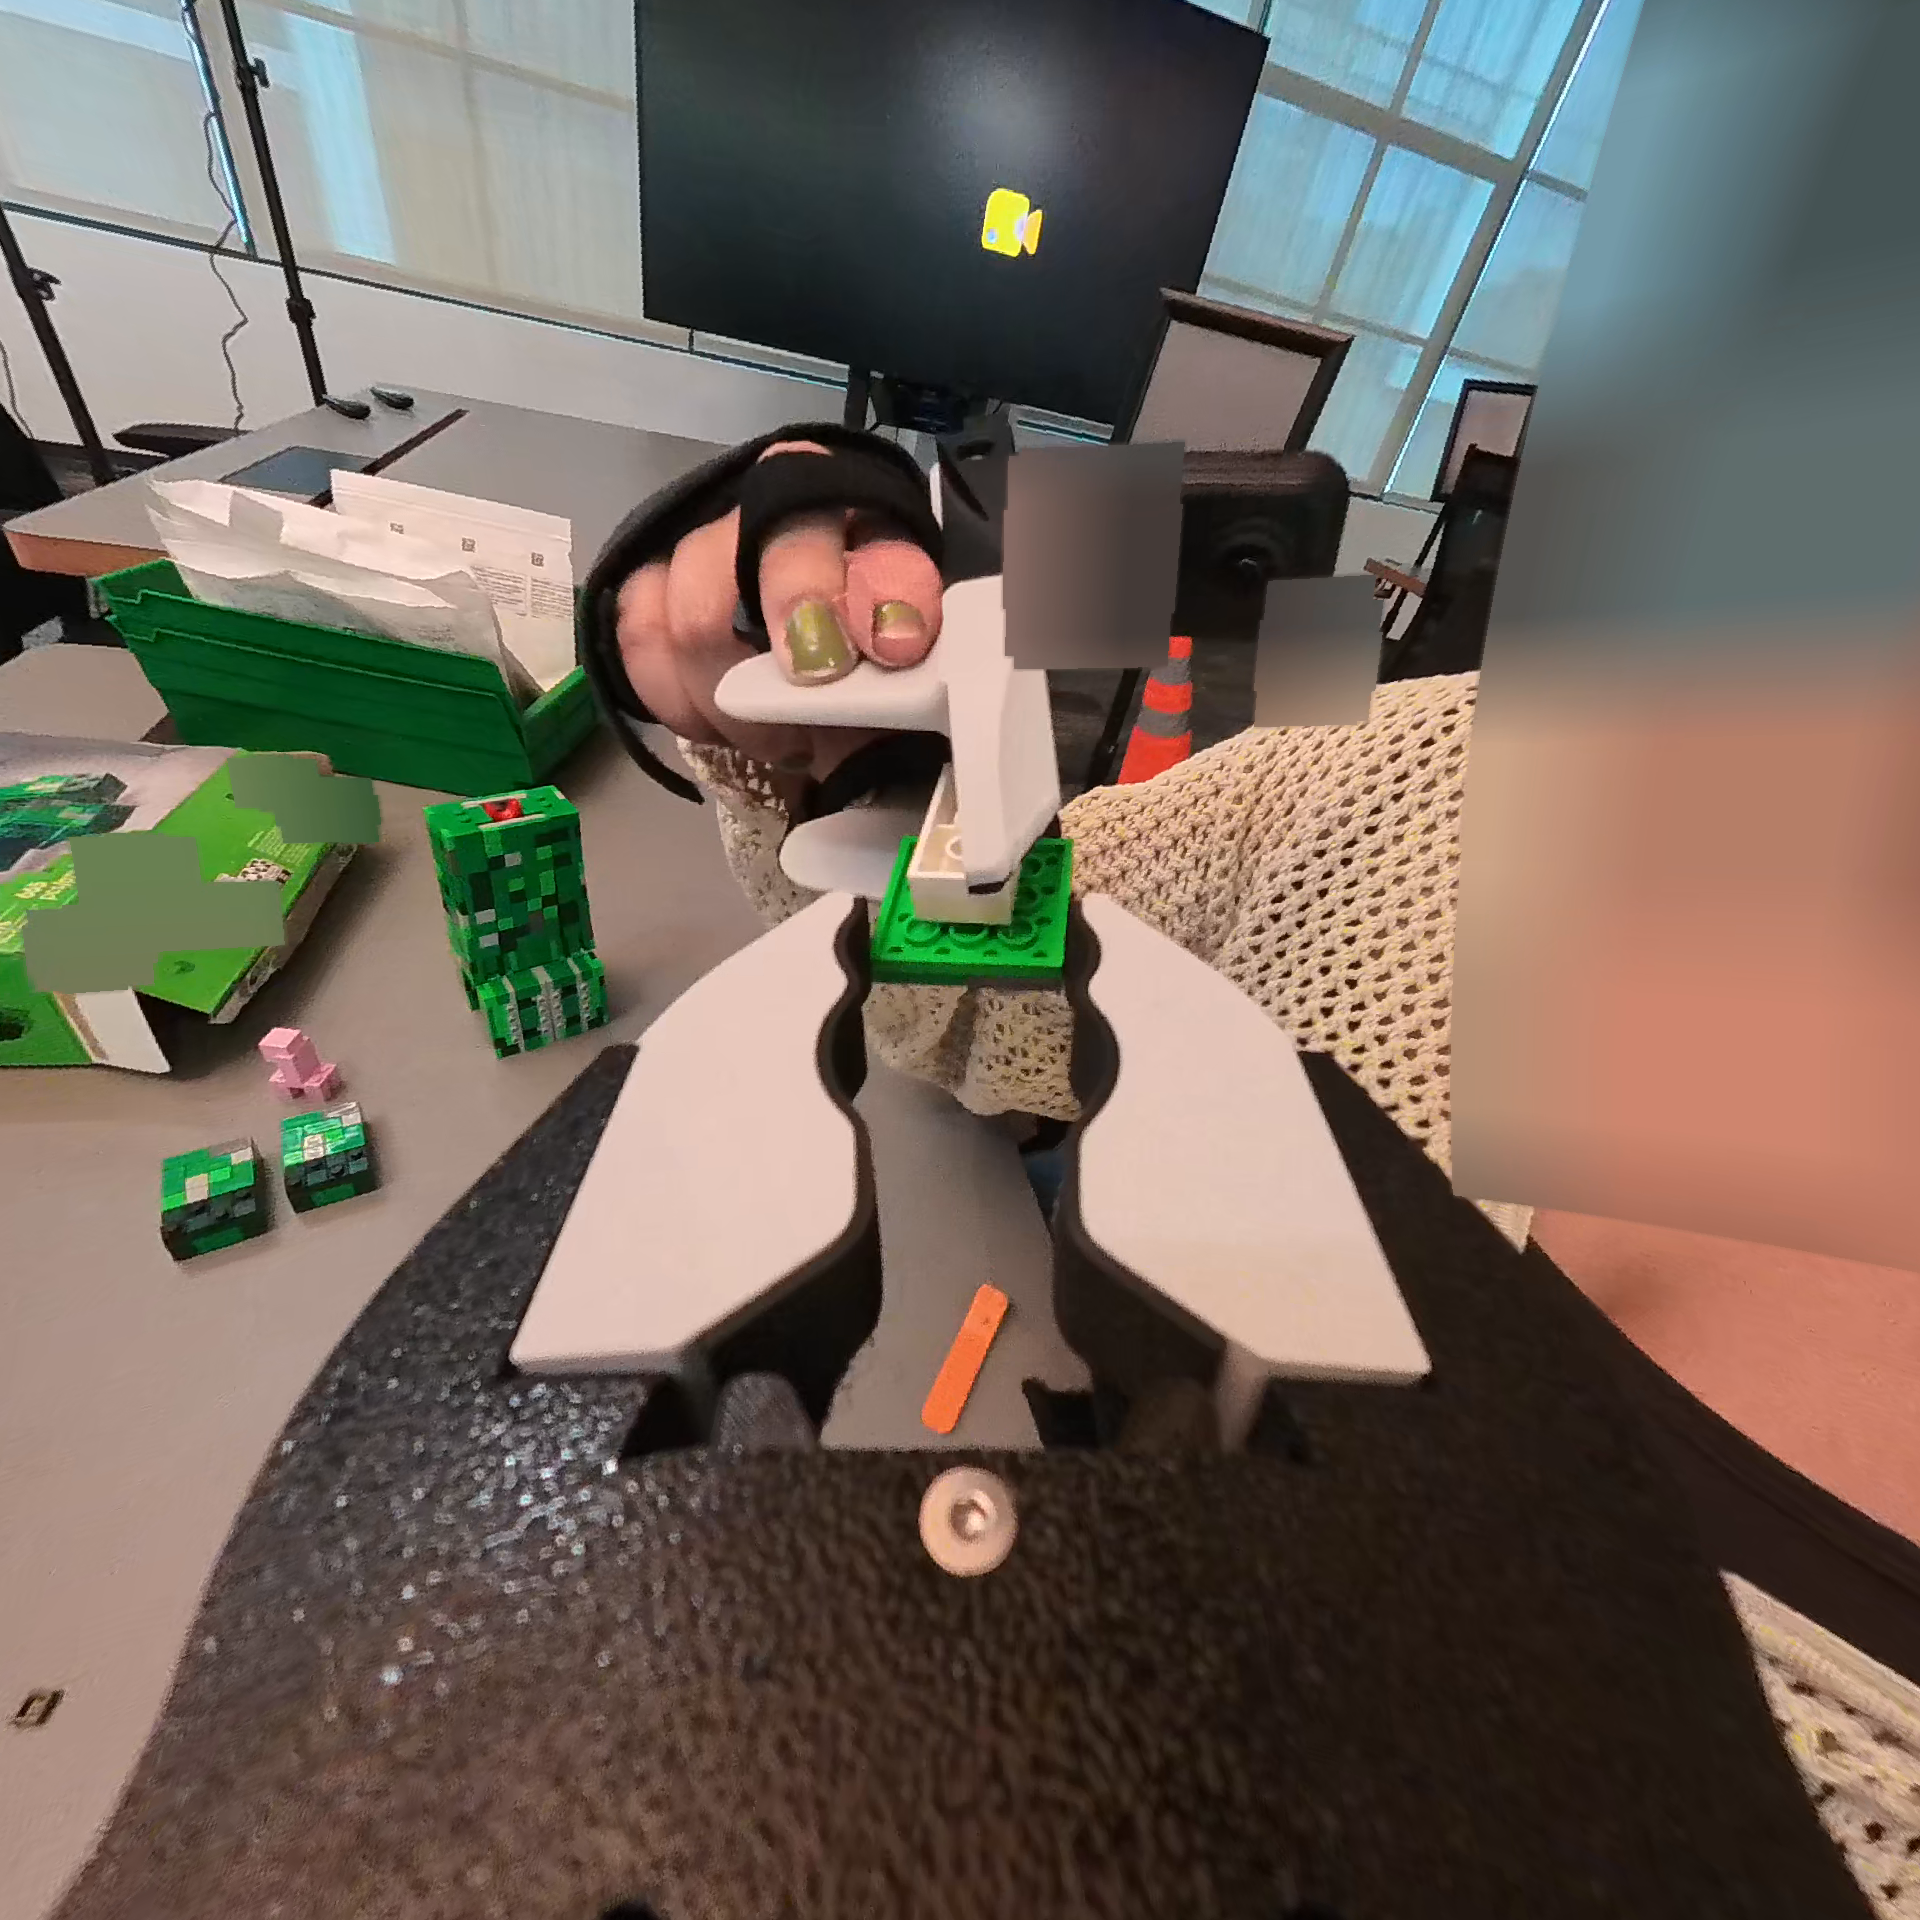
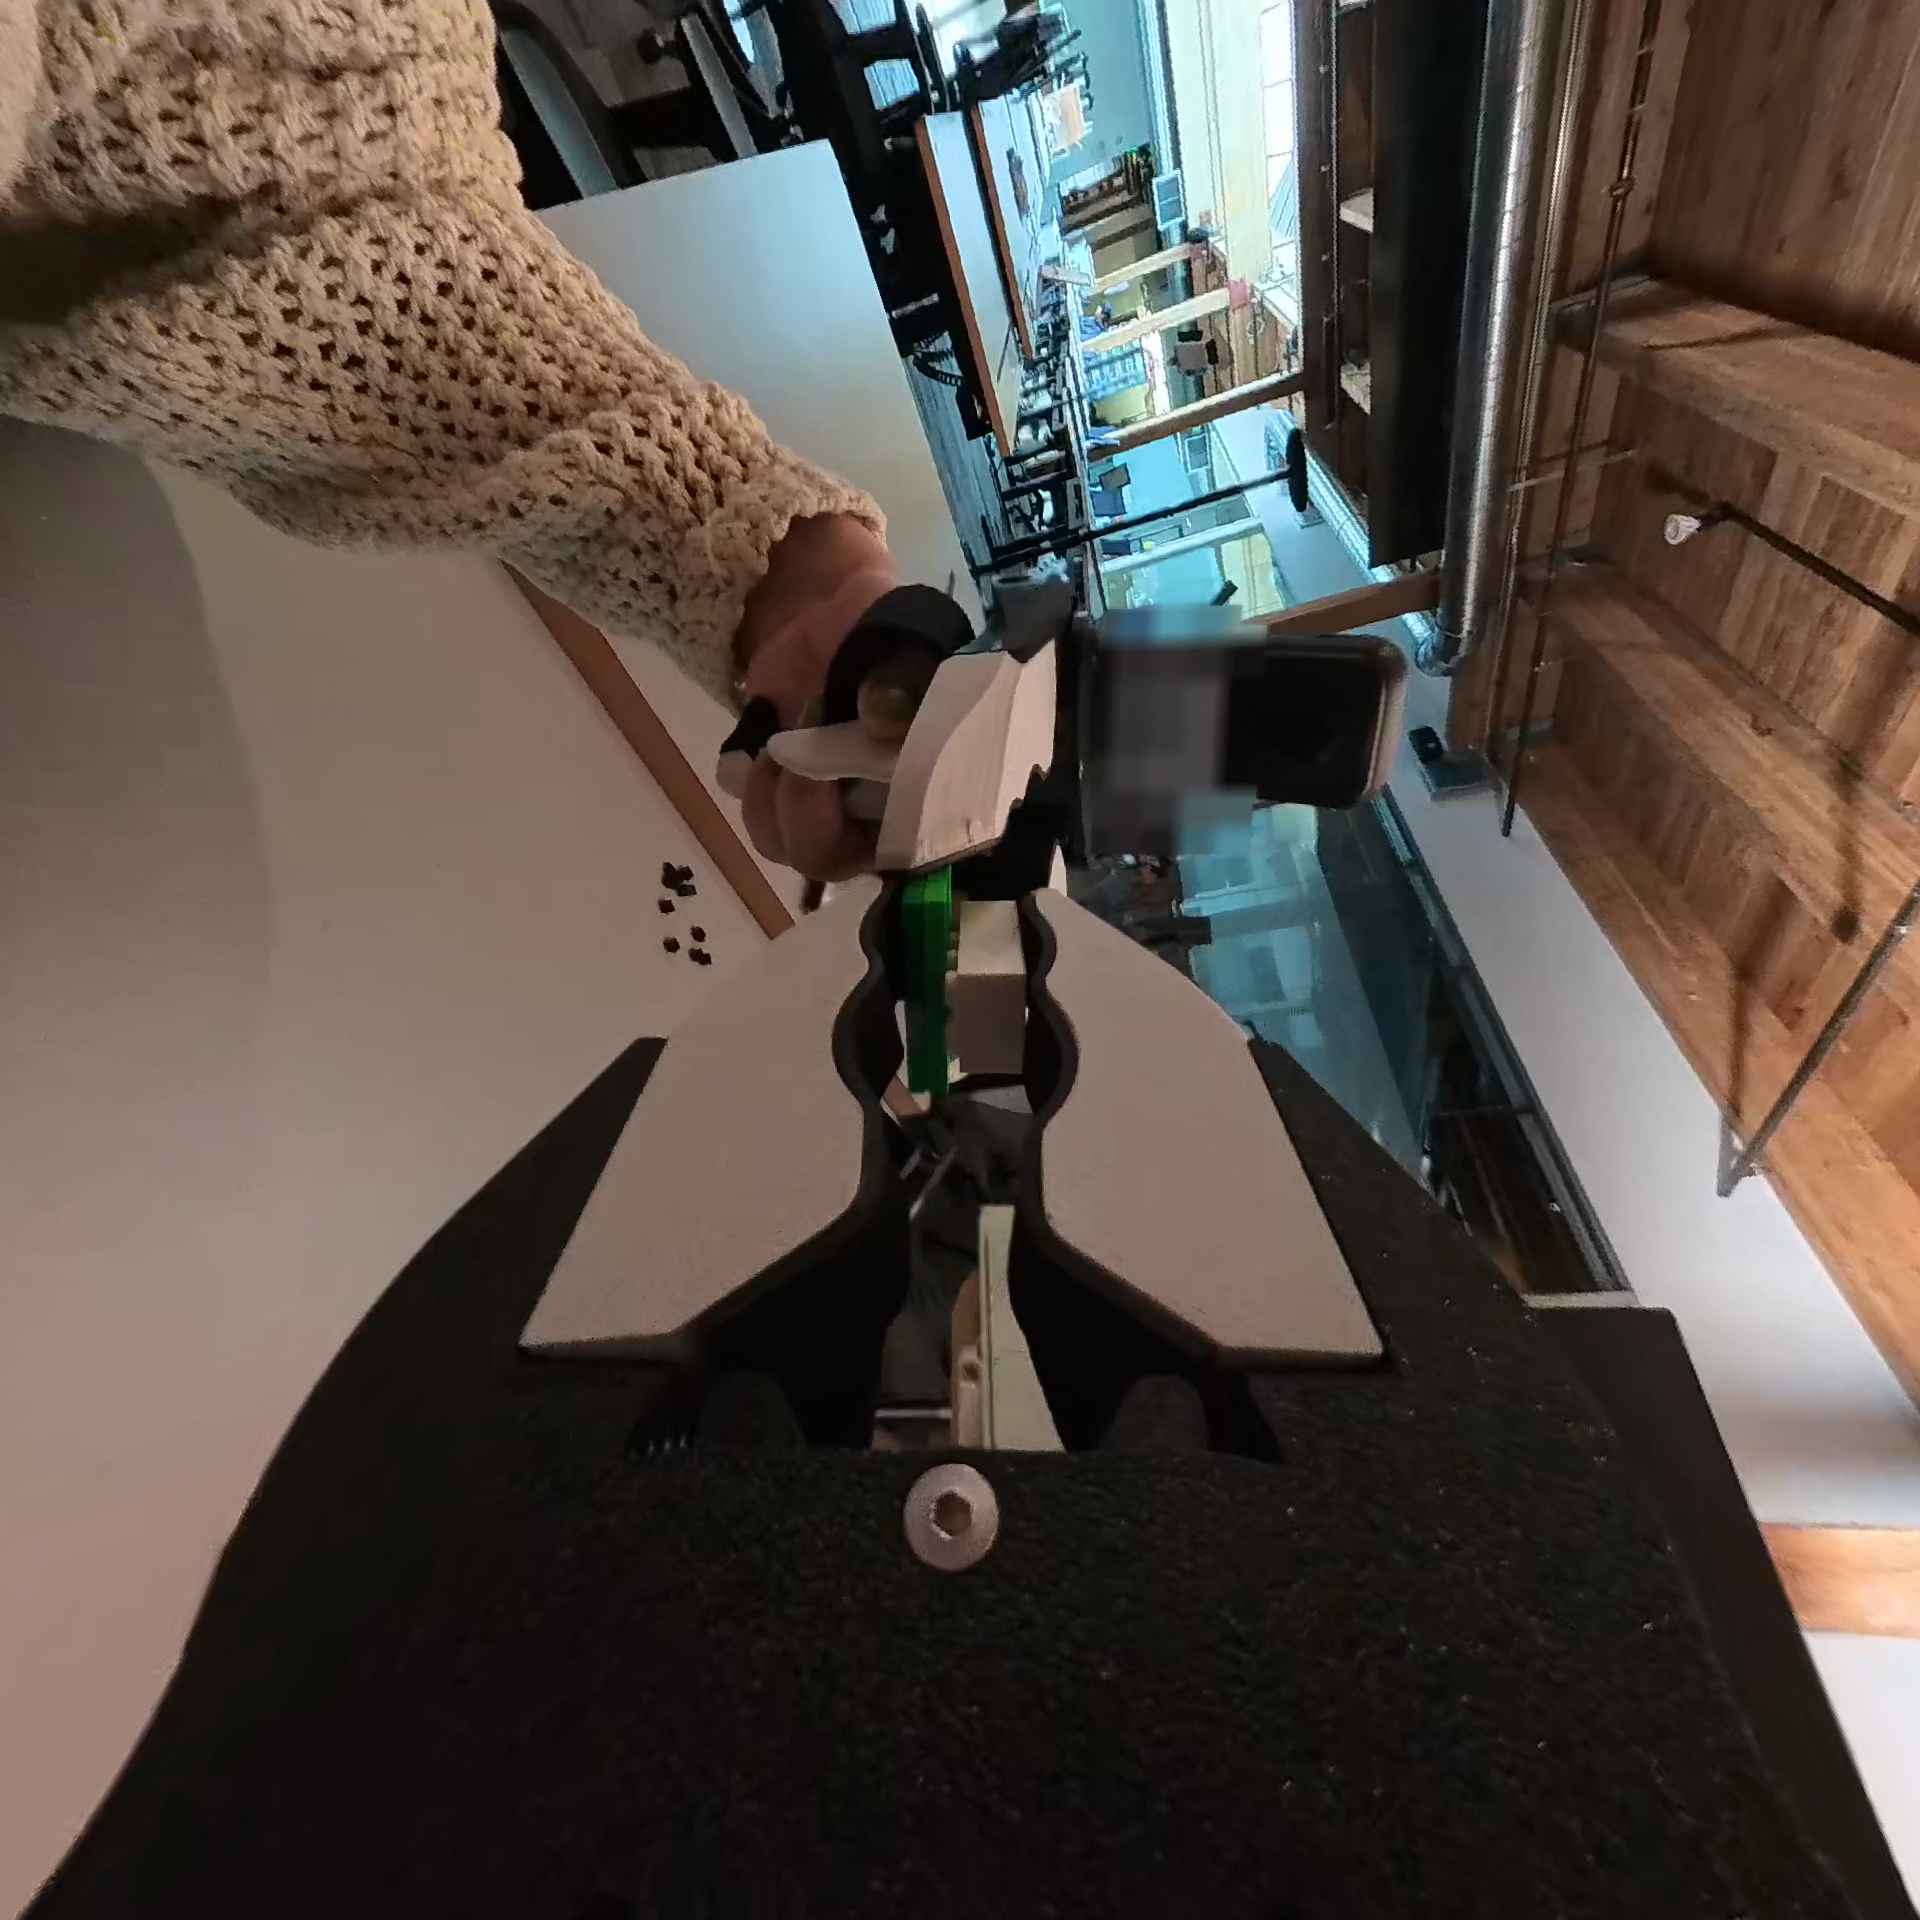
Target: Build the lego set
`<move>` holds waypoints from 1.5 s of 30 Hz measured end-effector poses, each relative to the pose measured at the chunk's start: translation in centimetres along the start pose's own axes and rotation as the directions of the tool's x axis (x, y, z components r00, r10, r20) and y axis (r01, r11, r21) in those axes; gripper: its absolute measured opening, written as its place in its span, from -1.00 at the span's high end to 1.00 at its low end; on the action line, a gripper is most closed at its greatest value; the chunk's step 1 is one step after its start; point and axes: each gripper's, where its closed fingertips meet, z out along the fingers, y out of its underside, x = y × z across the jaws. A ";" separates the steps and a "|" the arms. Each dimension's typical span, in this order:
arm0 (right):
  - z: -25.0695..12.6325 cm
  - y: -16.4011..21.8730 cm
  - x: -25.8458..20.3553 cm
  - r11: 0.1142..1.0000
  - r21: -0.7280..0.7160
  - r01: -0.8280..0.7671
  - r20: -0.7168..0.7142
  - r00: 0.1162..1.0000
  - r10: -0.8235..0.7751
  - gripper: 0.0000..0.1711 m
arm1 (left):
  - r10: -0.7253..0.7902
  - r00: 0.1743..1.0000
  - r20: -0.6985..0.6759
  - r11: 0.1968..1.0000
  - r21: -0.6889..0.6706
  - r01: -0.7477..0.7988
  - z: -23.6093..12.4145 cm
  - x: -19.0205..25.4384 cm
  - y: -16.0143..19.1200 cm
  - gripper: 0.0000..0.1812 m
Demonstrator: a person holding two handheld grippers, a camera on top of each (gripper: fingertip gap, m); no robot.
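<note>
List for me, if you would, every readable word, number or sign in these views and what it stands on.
Monitor: yellow camera icon, no words.
White bags: print and codes too small to read.
Green box: printing masked or blurred, unreadable.
Right wrist view: no writing shows.

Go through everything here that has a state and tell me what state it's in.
Left gripper: shut on green plate.
Right gripper: shut on plate and brick.
Green plate: held off table.
White brick: on plate.
Green box: open.
Monitor: dark, one icon.
</note>
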 end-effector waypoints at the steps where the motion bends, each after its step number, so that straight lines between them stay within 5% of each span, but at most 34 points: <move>1: 0.0 -0.3 -0.1 1.000 0.018 -0.010 0.011 1.000 0.009 0.77 | -0.005 1.000 -0.018 1.000 0.000 0.005 0.1 0.2 0.0 0.61; 9: -0.4 -1.2 -0.2 0.995 0.086 -0.041 0.023 0.999 0.040 0.77 | -0.040 0.994 -0.105 0.999 0.028 0.043 0.6 1.1 0.0 0.61; 16: -0.2 0.4 -0.1 0.993 -0.109 0.045 -0.033 0.998 -0.049 0.77 | -0.019 1.000 0.013 1.000 0.020 0.019 0.3 -0.2 0.2 0.61; 23: -0.5 -0.6 -0.7 0.998 0.032 -0.056 0.039 0.998 0.055 0.78 | -0.044 0.997 -0.056 0.999 0.019 0.045 0.9 0.4 0.5 0.61; 32: -0.4 -0.8 -0.7 1.000 0.006 -0.009 0.006 1.000 0.009 0.79 | -0.041 0.996 -0.079 0.998 0.046 0.044 0.8 0.7 0.5 0.61; 45: -1.5 0.2 -0.1 0.971 0.082 -0.223 -0.010 0.974 0.224 0.79 | 0.176 0.962 0.211 0.975 0.094 -0.199 -0.9 -1.1 -0.6 0.55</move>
